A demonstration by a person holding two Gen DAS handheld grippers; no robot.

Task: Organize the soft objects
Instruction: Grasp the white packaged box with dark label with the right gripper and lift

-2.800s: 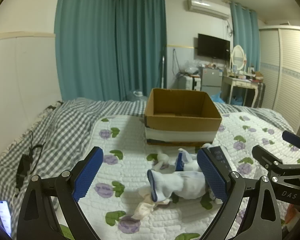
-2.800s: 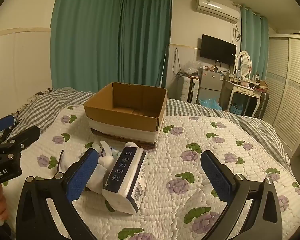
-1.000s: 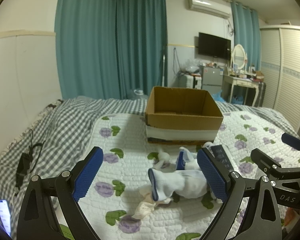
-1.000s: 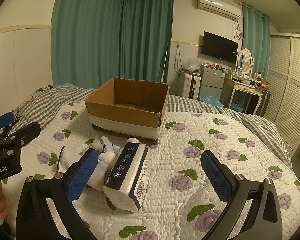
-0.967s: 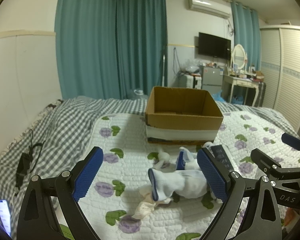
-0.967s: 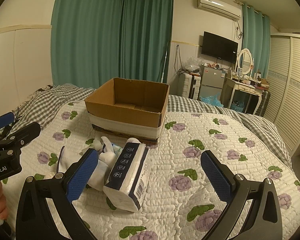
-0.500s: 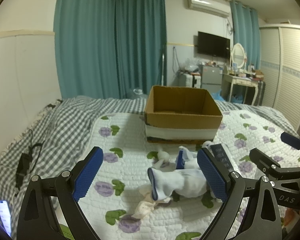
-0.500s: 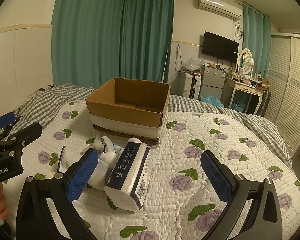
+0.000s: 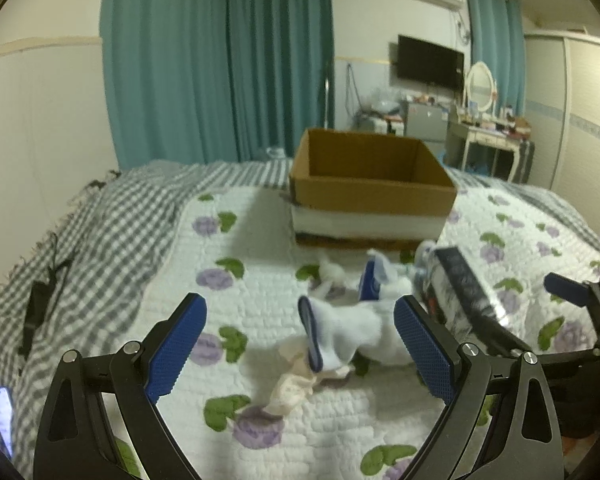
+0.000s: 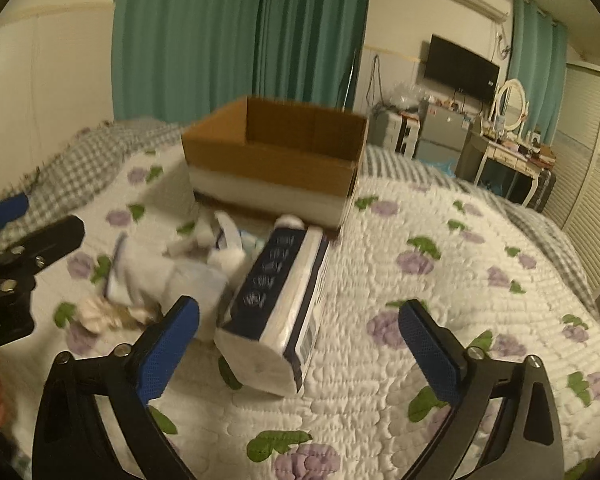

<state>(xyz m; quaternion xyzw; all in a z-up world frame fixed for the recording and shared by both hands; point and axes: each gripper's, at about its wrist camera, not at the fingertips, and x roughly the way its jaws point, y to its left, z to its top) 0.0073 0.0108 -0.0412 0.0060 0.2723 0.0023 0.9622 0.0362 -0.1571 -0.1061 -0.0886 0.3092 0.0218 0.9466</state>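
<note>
An open cardboard box (image 9: 370, 196) stands on the flowered quilt, also in the right wrist view (image 10: 272, 156). In front of it lies a heap of soft things: a white sock with a blue cuff (image 9: 340, 330), a small white plush toy (image 9: 332, 274), a crumpled beige cloth (image 9: 292, 386) and a navy-and-white tissue pack (image 10: 276, 304), also in the left wrist view (image 9: 460, 284). My left gripper (image 9: 300, 348) is open, just above and before the sock. My right gripper (image 10: 300, 344) is open, low over the near end of the tissue pack.
A grey checked blanket (image 9: 80, 240) covers the bed's left side, with a black cable (image 9: 40, 300) and a phone (image 9: 0, 412) on it. Teal curtains (image 9: 220, 60), a TV (image 9: 430, 62), a dressing table (image 9: 492, 136) and a wardrobe (image 10: 592, 168) stand beyond the bed.
Both grippers have moved forward and lower toward the heap; the sock, tissue pack and box look larger and closer. The now frames are motion-blurred. Nothing is grasped.
</note>
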